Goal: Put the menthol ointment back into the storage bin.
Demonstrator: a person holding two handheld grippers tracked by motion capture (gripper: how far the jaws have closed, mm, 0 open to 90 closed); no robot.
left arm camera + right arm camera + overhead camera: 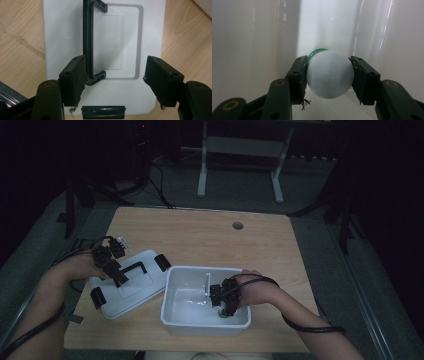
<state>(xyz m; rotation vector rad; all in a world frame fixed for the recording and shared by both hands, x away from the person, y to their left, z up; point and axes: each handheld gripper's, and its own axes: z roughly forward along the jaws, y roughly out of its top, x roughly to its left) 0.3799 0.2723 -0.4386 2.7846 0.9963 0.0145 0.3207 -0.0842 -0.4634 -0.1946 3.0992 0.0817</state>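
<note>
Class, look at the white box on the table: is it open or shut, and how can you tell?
Open. The lid lies flat on the table left of the box, and the right gripper reaches down inside it.

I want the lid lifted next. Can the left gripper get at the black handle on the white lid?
Probably yes: the left gripper is open right over the white plastic lid, one jaw beside the black handle, nothing in between.

Wooden table point(210, 237) with a round grommet hole point(238, 225)
</note>
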